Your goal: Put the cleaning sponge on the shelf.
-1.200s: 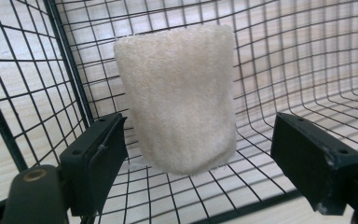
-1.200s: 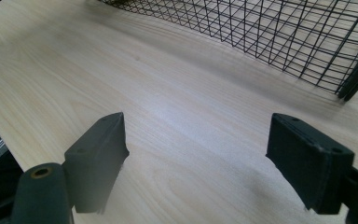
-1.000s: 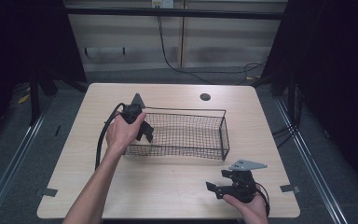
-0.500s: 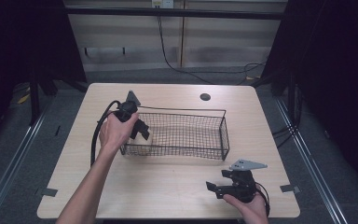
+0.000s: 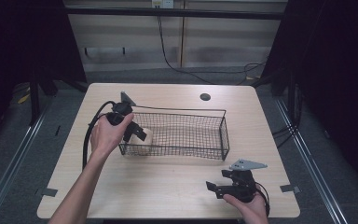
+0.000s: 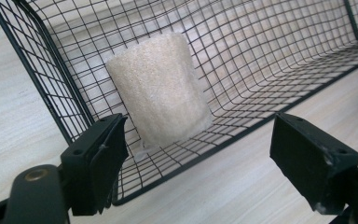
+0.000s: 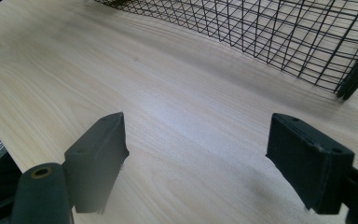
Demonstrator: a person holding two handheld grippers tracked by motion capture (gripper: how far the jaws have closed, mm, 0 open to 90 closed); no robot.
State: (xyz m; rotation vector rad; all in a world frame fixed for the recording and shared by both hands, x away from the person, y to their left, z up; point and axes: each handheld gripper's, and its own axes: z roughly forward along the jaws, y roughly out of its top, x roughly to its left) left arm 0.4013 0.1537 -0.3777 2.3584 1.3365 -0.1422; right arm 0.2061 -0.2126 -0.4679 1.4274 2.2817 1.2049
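We are seeing the foam roll [image 6: 161,88] lying in the wire basket's [image 5: 223,135] left end; left gripper [image 5: 137,133] hovering there, jaws spread; right gripper [image 5: 216,189] gaping empty near the table's [image 5: 168,186] front-right corner.

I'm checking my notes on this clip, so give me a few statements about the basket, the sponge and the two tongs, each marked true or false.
1. The sponge lies inside the basket. True.
2. The left tongs are shut on the sponge. False: the jaws stand open, sponge not clamped.
3. The right tongs are open over bare table. True.
4. The basket is full of items. False: the sponge sits at its left end, nothing else seen inside.
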